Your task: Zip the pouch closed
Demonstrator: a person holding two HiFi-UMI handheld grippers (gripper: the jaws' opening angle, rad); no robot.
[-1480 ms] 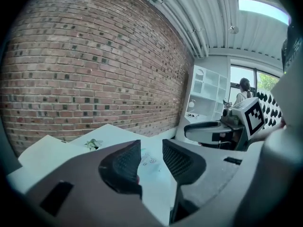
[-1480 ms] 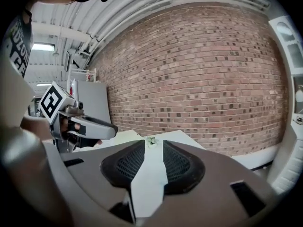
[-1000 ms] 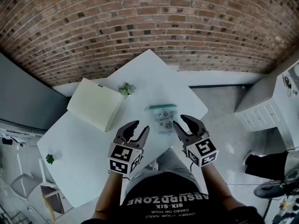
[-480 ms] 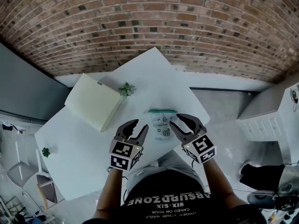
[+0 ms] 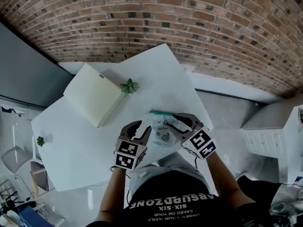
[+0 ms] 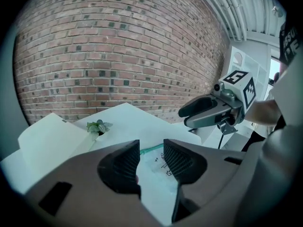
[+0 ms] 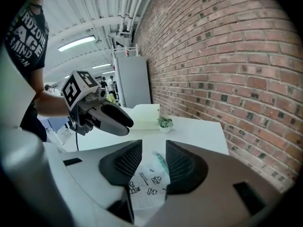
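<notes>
One white table against a brick wall. On it: cream flat box, small potted plant just beside it, printed translucent pouch near the front edge, teal zip on its far side, contents unreadable. left gripper jaws spread, nothing pinched; right gripper jaws have just been opening, pouch visible in the gap, pads off it

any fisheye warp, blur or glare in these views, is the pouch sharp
Head view: wall bows into an arc, pouch small but sharp. Left gripper view: heavy fisheye, black corners. Right gripper view: same warp, ceiling light glares white.
</notes>
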